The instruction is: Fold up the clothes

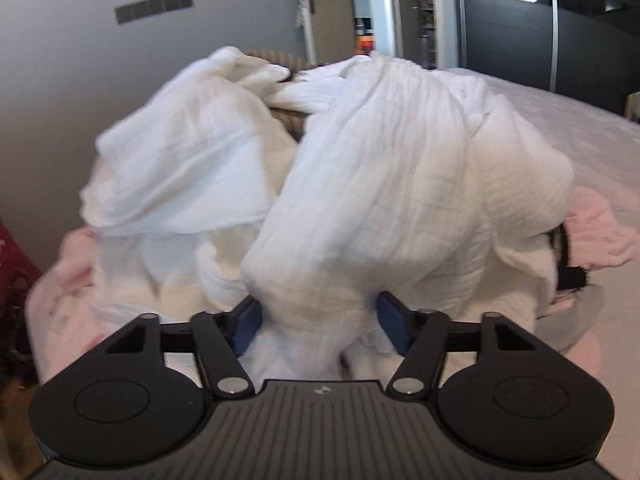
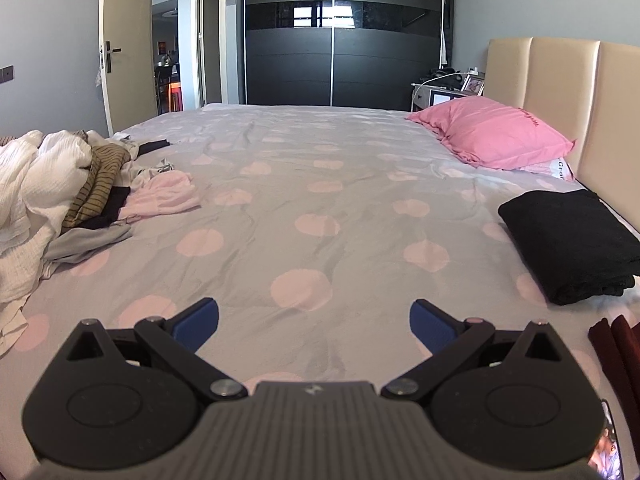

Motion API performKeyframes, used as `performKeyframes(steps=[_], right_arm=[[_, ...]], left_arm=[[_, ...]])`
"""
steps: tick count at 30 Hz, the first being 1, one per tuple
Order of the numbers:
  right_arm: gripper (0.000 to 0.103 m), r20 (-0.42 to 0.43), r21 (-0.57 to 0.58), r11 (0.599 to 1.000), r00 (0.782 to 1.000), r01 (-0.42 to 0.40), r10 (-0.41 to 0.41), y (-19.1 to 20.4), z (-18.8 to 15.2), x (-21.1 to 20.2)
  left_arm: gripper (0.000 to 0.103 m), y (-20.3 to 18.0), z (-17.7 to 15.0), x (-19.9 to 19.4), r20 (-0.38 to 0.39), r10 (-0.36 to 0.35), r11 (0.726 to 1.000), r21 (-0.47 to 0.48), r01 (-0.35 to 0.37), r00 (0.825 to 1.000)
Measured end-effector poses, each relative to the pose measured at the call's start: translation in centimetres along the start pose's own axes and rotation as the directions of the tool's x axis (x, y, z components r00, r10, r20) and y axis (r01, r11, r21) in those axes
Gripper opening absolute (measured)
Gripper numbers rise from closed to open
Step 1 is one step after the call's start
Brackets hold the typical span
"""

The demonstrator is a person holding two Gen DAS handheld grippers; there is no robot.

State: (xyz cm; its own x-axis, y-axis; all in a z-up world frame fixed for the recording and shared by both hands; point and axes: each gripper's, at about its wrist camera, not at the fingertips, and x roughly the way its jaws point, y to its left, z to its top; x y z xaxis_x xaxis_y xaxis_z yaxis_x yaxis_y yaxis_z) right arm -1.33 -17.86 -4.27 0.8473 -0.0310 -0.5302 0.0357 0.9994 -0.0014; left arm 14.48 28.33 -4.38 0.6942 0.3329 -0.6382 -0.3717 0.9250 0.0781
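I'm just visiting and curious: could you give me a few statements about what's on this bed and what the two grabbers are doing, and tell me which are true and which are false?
1. The left gripper has white cloth between its fingers. True.
2. The right gripper is holding a garment. False: its jaws are spread apart with only the bedsheet showing between them.
3. A folded black garment lies on the bed near the headboard. True.
4. The pillow is blue. False: it is pink.
5. The unfolded clothes pile sits on the left of the right wrist view. True.
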Motion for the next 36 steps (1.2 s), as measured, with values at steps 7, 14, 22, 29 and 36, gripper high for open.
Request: performKeyframes(steps=[7, 14, 22, 29, 36], right_arm=[[0.103, -0.010, -0.032, 0.999, 1.000, -0.012, 0.012, 0.9, -0.3, 0.1], [0.103, -0.036, -0.059, 0.998, 0.999, -0.038, 0.036, 1.6, -0.7, -0.3], [0.103, -0.019, -0.057, 0.998, 1.000, -0.021, 0.020, 1.0, -0.4, -1.6], [0.103, -0.019, 0.011, 1.000, 1.000, 0.020, -0.019, -0.8, 0.1, -2.4], [0.103, -0.061, 0.061, 0.998, 0.998, 0.031, -0.028, -2.1, -0.1, -2.2]], left_arm=[[0.006, -0.7, 0.4, -3.1, 0.108, -0.035, 0.999, 0.036, 0.031, 0.994], [0.004, -4.8, 0.6, -11.1, 0.234, -0.263, 0.957, 0.186, 0.223, 0.936], [0.004, -12.7, -1.8, -19.9, 0.175, -0.615, 0.751, 0.429, 0.502, 0.769], [0.004, -19.7, -7.7, -25.5, -0.118, -0.835, 0.382, 0.580, 0.720, 0.538], [0.005, -22.2, -13.8, -24.5, -0.415, -0.747, 0.257, 0.540, 0.801, 0.520]])
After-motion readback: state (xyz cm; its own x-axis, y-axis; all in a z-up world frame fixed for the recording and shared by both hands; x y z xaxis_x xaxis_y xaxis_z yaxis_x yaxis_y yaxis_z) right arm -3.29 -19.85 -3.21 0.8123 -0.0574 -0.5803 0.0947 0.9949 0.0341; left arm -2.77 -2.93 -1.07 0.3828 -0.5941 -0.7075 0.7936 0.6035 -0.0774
